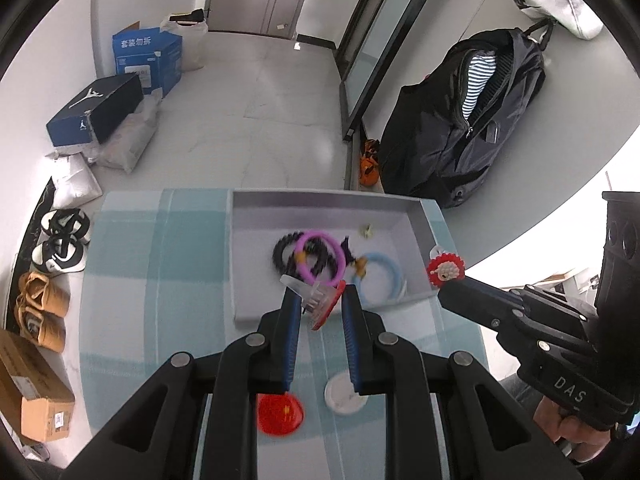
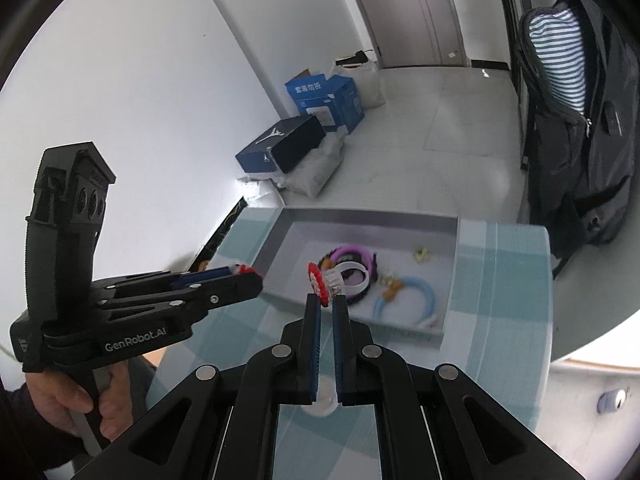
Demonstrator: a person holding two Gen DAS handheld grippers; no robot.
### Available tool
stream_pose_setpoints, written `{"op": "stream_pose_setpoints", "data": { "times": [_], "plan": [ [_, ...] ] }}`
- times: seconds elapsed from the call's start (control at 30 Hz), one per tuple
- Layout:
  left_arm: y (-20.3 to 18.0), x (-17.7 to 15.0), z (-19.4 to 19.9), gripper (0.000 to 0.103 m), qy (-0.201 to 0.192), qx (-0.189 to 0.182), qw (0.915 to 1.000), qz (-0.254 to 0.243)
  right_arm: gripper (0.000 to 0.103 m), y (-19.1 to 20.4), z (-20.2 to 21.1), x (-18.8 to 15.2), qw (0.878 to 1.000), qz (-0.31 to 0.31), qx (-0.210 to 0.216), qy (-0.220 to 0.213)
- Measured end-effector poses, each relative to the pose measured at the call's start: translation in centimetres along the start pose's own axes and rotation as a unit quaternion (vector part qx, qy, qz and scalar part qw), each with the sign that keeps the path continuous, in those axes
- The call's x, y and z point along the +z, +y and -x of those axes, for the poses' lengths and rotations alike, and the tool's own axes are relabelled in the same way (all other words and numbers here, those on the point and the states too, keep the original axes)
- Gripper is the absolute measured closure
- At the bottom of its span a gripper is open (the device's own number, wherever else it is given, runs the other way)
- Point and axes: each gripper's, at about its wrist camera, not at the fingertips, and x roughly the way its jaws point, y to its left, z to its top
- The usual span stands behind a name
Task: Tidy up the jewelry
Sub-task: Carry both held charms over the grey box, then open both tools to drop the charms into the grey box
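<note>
A grey tray (image 1: pixel 420 216) (image 2: pixel 372 218) on the teal checked cloth holds a purple bracelet (image 1: pixel 320 258) (image 2: pixel 352 252), a black beaded bracelet (image 1: pixel 282 250), a light blue bracelet (image 1: pixel 384 276) (image 2: pixel 408 296) and a small pale charm (image 1: pixel 366 231) (image 2: pixel 421 255). My left gripper (image 1: pixel 318 300) (image 2: pixel 256 274) is shut on a clear ring with a red flat top (image 1: pixel 326 308), held above the tray's near edge. My right gripper (image 2: pixel 327 300) (image 1: pixel 444 286) is shut on a clear ring with a red flower top (image 2: pixel 320 282) (image 1: pixel 445 270), near the tray's right side.
A red disc (image 1: pixel 280 414) and a white disc (image 1: pixel 344 394) lie on the cloth (image 1: pixel 160 280) under my left gripper. On the floor are shoe boxes (image 1: pixel 96 108), shoes (image 1: pixel 60 248), a cardboard box (image 1: pixel 36 392) and a black bag (image 1: pixel 472 120).
</note>
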Motion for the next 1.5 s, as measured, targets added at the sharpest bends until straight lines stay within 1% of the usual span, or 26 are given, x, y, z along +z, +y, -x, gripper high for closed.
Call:
{"op": "stream_pose_setpoints", "data": {
  "times": [0.33, 0.43, 0.7, 0.93, 1.13, 1.2, 1.27, 1.3, 1.37, 1.4, 1.43, 1.47, 1.5],
  "plan": [
    [0.1, 2.7, -2.7, 0.087, 0.014, -0.012, 0.9998, 0.002, 0.098, -1.5, -2.4, 1.9, 1.000, -0.012, 0.008, 0.009],
    [0.6, 3.1, -3.6, 0.087, 0.022, -0.015, 0.9996, 0.006, 0.098, -2.0, -3.2, 2.3, 1.000, -0.017, 0.007, 0.015],
    [1.0, 3.7, -5.2, 0.087, 0.037, -0.025, 0.9989, 0.013, 0.098, -2.9, -3.9, 2.7, 0.999, -0.026, 0.011, 0.019],
    [0.8, 4.0, -5.6, 0.087, 0.040, -0.035, 0.9985, 0.011, 0.098, -3.5, -4.9, 2.6, 0.999, -0.035, 0.007, 0.036],
    [0.6, 4.2, -5.7, 0.087, 0.039, -0.042, 0.9984, 0.006, 0.098, -4.1, -4.8, 2.6, 0.998, -0.044, 0.004, 0.037],
    [0.6, 4.2, -5.6, 0.087, 0.036, -0.053, 0.9979, 0.008, 0.098, -4.0, -5.0, 2.6, 0.998, -0.042, 0.000, 0.037],
    [0.6, 4.3, -5.5, 0.087, 0.034, -0.056, 0.9978, 0.012, 0.097, -4.0, -5.2, 2.7, 0.998, -0.044, 0.003, 0.037],
    [0.6, 4.3, -5.6, 0.087, 0.039, -0.053, 0.9977, 0.014, 0.094, -4.0, -5.2, 2.7, 0.998, -0.045, 0.000, 0.038],
    [0.5, 4.4, -5.5, 0.086, 0.041, -0.054, 0.9976, 0.014, 0.094, -4.1, -5.4, 2.7, 0.998, -0.050, 0.002, 0.041],
    [0.5, 4.4, -5.3, 0.080, 0.038, -0.051, 0.9979, 0.012, 0.091, -4.2, -5.4, 2.7, 0.998, -0.053, 0.003, 0.044],
    [0.4, 4.4, -5.1, 0.064, 0.036, -0.047, 0.9982, 0.009, 0.083, -4.3, -5.3, 2.7, 0.998, -0.055, -0.003, 0.043],
    [0.3, 4.3, -5.0, 0.054, 0.033, -0.044, 0.9985, 0.008, 0.077, -4.3, -5.1, 2.6, 0.998, -0.056, -0.008, 0.037],
    [0.4, 4.2, -4.7, 0.042, 0.026, -0.040, 0.9989, 0.009, 0.070, -4.4, -4.8, 2.6, 0.998, -0.057, -0.011, 0.032]
  ]
}}
